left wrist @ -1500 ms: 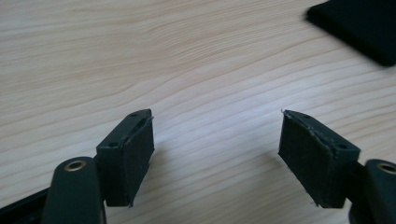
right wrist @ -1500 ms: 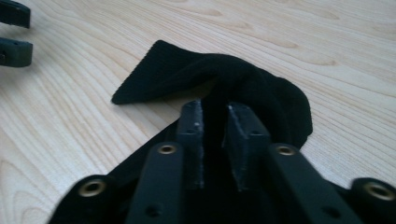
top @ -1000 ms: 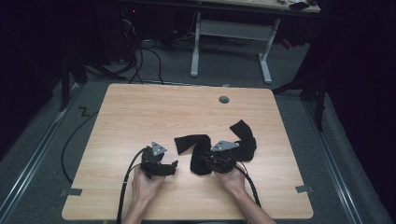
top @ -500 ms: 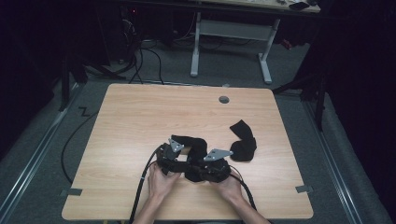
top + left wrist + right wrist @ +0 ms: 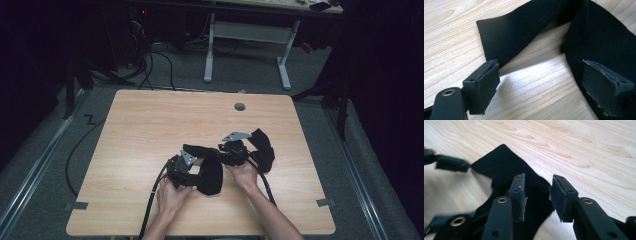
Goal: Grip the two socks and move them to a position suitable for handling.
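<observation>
1. Both grippers have shifted since the earlier frames: the left gripper (image 5: 186,167) has come in toward the table's middle, and the right gripper (image 5: 231,150) has moved back out to the right and a little farther away, drawing the dark fabric with it.
2. On the left, the left gripper sits low over the wooden table (image 5: 150,125) with its jaws spread wide. In the left gripper view one pad (image 5: 485,83) hangs over bare wood and the other pad (image 5: 602,86) lies over the cloth; nothing is pinched.
3. Between the two grippers lies the black sock (image 5: 210,172), a ribbed knit piece, bent on the near-centre part of the table, its cuff end (image 5: 506,32) lying flat and free.
4. On the right, the right gripper's jaws stand a little apart, cloth beneath and between them; whether they press it cannot be told.
5. A second black sock (image 5: 263,150) lies just right of that gripper.
6. Judged from this, the step in hand looks like straightening or pairing the socks. Next, the left gripper would need to close on the near fold, low and level, so the knit does not slip.
</observation>
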Motion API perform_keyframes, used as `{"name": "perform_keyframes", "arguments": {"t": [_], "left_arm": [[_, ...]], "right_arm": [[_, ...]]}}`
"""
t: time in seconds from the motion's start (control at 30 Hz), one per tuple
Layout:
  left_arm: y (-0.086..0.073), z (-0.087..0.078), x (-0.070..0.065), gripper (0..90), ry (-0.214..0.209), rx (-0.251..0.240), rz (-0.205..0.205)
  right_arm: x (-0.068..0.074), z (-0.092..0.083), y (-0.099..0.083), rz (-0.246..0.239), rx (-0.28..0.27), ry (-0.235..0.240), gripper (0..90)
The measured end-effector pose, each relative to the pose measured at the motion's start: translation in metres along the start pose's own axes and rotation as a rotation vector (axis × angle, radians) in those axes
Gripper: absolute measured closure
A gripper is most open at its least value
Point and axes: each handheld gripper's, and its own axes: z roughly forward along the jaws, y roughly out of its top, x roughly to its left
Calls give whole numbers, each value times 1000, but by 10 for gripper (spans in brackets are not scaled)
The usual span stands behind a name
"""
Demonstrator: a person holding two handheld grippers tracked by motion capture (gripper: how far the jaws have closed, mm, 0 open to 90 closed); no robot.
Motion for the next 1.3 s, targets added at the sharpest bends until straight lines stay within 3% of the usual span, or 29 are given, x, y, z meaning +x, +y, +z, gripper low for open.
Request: {"name": "perform_keyframes", "arguments": {"t": [0.13, 0.3, 0.4, 0.5, 0.67, 0.7, 0.8, 0.9, 0.93, 1.03, 1.17, 1.2, 1.3], "left_arm": [[-3, 0, 2, 153, -9, -13, -6], [-7, 1, 6, 146, -31, -33, -36], [-7, 2, 6, 143, -36, -38, -46], [-7, 2, 6, 143, -35, -40, -48], [-7, 2, 6, 143, -32, -41, -51], [-7, 2, 6, 144, -31, -41, -51], [-7, 2, 6, 144, -31, -41, -52], [-7, 2, 5, 150, -31, -43, -49], [-7, 2, 5, 155, -32, -45, -45], [-7, 2, 5, 163, -35, -45, -46], [-7, 2, 5, 162, -33, -45, -47], [-7, 2, 4, 159, -30, -44, -50], [-7, 2, 4, 162, -31, -45, -51]], "right_arm": [[-2, 19, 8, 5, 53, -11, 646], [-4, 37, 4, 13, 137, 20, 811], [-9, 36, 3, 35, 128, 56, 896], [-9, 30, 5, 3, 122, 49, 900], [-9, 20, 7, -6, 89, 43, 899], [-10, 22, 9, -9, 72, 2, 863], [-11, 29, 8, 17, 68, -31, 694], [-9, 39, 5, 10, 101, -36, 652], [-8, 42, 5, -1, 114, -37, 661], [-7, 45, 7, -28, 130, -8, 850], [-5, 41, 8, -59, 138, -27, 873], [-6, 34, 7, -31, 89, -29, 873], [-10, 18, 6, 16, 25, -39, 871]]}}
